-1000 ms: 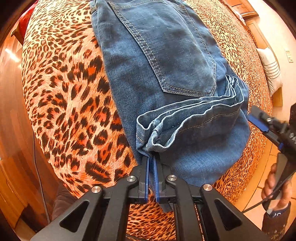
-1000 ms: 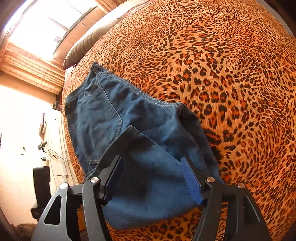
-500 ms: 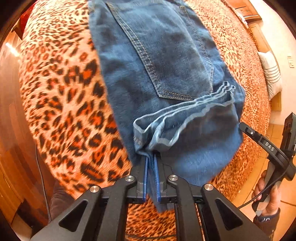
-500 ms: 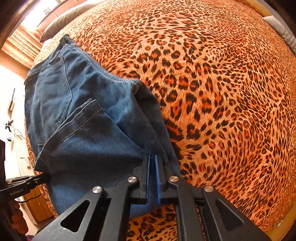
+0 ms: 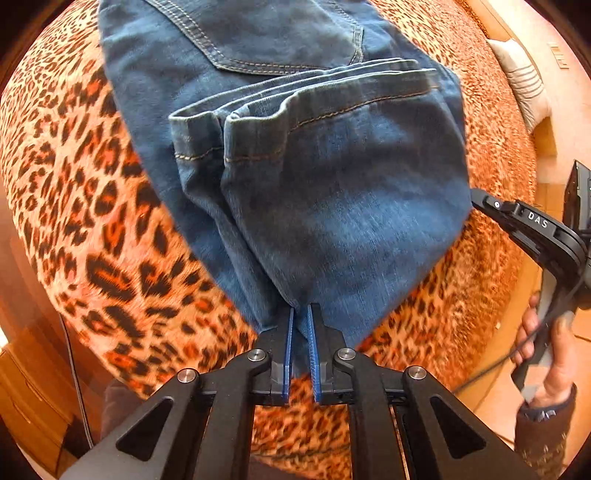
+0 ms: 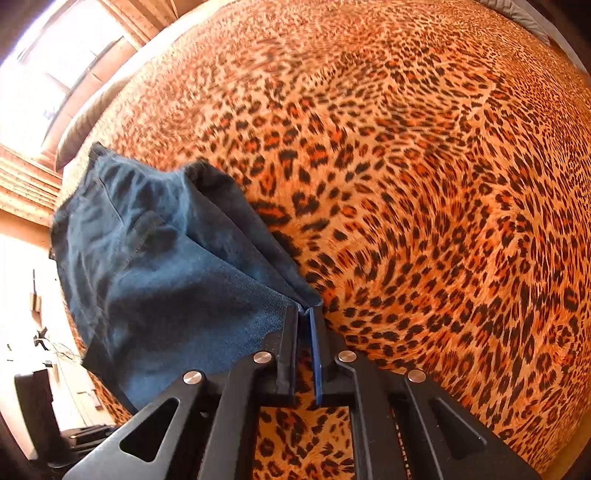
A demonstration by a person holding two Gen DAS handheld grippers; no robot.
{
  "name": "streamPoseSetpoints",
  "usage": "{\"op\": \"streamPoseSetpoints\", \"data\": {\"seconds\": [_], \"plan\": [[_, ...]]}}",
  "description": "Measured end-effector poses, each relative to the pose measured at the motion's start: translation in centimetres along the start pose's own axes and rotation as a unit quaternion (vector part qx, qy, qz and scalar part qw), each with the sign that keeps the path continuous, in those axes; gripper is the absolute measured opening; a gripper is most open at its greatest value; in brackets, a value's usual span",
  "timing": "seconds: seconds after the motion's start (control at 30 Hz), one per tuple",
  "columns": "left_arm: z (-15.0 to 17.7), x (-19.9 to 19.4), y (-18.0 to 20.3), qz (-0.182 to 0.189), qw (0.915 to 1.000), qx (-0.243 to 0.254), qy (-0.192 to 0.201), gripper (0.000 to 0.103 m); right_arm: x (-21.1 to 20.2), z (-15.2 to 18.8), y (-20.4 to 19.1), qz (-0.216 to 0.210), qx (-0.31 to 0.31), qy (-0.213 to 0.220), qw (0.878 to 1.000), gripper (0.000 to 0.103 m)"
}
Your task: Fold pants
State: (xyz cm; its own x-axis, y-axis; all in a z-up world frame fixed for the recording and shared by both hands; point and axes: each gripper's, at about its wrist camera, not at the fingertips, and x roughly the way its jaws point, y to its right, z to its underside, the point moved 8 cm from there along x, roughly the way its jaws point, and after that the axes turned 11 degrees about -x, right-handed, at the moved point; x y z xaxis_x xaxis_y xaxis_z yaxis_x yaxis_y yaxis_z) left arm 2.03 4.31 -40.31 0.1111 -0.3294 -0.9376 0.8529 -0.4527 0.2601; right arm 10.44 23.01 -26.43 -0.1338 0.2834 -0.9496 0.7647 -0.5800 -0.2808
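Bedspread: a leopard-print cover fills both views and carries everything else.
Jeans: blue denim pants lie on the near part of the cover, already doubled over so the leg hems sit across the seat just below a back pocket; the folded end nearest both cameras is raised off the cover.
Handling: the denim looks heavy and fairly stiff for cloth, several layers thick at the fold, so it should hold a crease and sag as a slab and not flutter; the weave is rough, unlikely to slip from rubbery pads.
Where to hold: I judge the two corners of the folded end the best grip, each taking all layers, so the stack travels together and the hems stay lined up.
Left gripper: the left gripper has its blue pads drawn nearly together on the near left corner of the fold, denim pinched between them.
Right gripper: the right gripper is likewise narrowed on the opposite corner, cloth running into the slit between its pads; in the left wrist view only its black body shows, at the right edge.
Risk: an inner layer may escape the pinch and skew the next fold.
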Motion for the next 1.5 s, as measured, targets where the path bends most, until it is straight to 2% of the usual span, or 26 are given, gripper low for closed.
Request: {"op": "streamPoseSetpoints", "data": {"seconds": [0.1,0.17,0.27,0.3,0.37,0.4,0.43,0.47,0.57,0.6,0.67,0.7,0.77,0.87,0.93,1.0,1.2,1.33,1.4,1.5], "plan": [[-1.2,-2.9,-0.9,0.031,0.9991,-0.02,0.024,0.007,-3.6,-1.1,-0.1,-0.014,-0.012,0.047,0.999,0.014],[-2.9,-4.5,-0.7,0.047,0.9972,-0.028,0.052,0.007,-5.1,-2.5,-2.1,-0.069,-0.026,0.07,0.995,0.027],[-5.6,-5.1,-0.6,0.052,0.9939,-0.046,0.085,0.008,-4.3,-4.0,-7.2,-0.144,-0.061,0.071,0.985,0.028],[-6.7,-4.7,-0.7,0.042,0.9933,-0.055,0.093,0.008,-3.3,-4.2,-8.9,-0.149,-0.066,0.065,0.984,0.027],[-8.1,-3.0,-1.4,0.019,0.9939,-0.067,0.086,0.007,-0.5,-4.8,-10.5,-0.127,-0.076,0.043,0.988,0.022],[-8.2,-2.3,-1.7,0.023,0.9948,-0.072,0.069,0.006,1.8,-4.8,-10.5,-0.094,-0.075,0.015,0.993,0.022],[-8.1,-2.1,-1.9,0.032,0.995,-0.077,0.056,0.006,3.3,-4.6,-10.2,-0.082,-0.071,-0.007,0.994,0.021],[-8.0,-2.5,-2.0,0.04,0.9947,-0.079,0.052,0.006,3.6,-4.8,-10.0,-0.082,-0.063,-0.005,0.995,0.02],[-7.0,-4.8,-2.9,0.052,0.9949,-0.057,0.066,0.011,0.2,-5.1,-9.5,-0.115,-0.041,0.028,0.992,0.029],[-6.4,-5.4,-3.5,0.051,0.9948,-0.053,0.07,0.02,-1.0,-4.7,-8.7,-0.118,-0.038,0.037,0.992,0.033],[-5.6,-6.0,-4.3,0.051,0.9947,-0.052,0.073,0.033,-3.1,-3.5,-6.2,-0.101,-0.023,0.054,0.993,0.052],[-5.5,-6.4,-4.7,0.042,0.9947,-0.047,0.081,0.033,-3.7,-3.0,-5.0,-0.09,-0.014,0.059,0.994,0.055],[-5.8,-7.2,-4.9,0.024,0.9941,-0.032,0.101,0.033,-4.1,-2.0,-2.9,-0.075,0.006,0.058,0.995,0.055],[-7.3,-9.6,-6.3,0.021,0.9914,-0.043,0.122,0.034,-3.8,-0.9,-1.1,-0.076,0.039,0.05,0.995,0.055],[-8.7,-11.3,-7.5,0.032,0.9893,-0.062,0.128,0.036,-3.1,-1.2,-1.7,-0.083,0.048,0.046,0.994,0.055],[-10.2,-12.8,-8.3,0.042,0.9871,-0.078,0.133,0.043,-3.4,-1.7,-2.8,-0.094,0.047,0.046,0.993,0.055],[-13.4,-18.0,-11.6,0.072,0.9821,-0.103,0.14,0.055,-3.9,-5.1,-7.3,-0.114,0.03,0.047,0.992,0.055],[-15.5,-18.9,-12.3,0.083,0.9813,-0.101,0.141,0.059,-4.4,-6.7,-8.9,-0.098,0.013,0.039,0.994,0.057],[-16.8,-18.6,-12.4,0.085,0.9815,-0.104,0.137,0.059,-4.2,-7.2,-9.0,-0.087,0.024,0.039,0.995,0.057],[-19.2,-17.7,-13.2,0.096,0.9795,-0.127,0.123,0.059,-3.7,-8.9,-10.4,-0.095,0.027,0.04,0.994,0.057]]}}
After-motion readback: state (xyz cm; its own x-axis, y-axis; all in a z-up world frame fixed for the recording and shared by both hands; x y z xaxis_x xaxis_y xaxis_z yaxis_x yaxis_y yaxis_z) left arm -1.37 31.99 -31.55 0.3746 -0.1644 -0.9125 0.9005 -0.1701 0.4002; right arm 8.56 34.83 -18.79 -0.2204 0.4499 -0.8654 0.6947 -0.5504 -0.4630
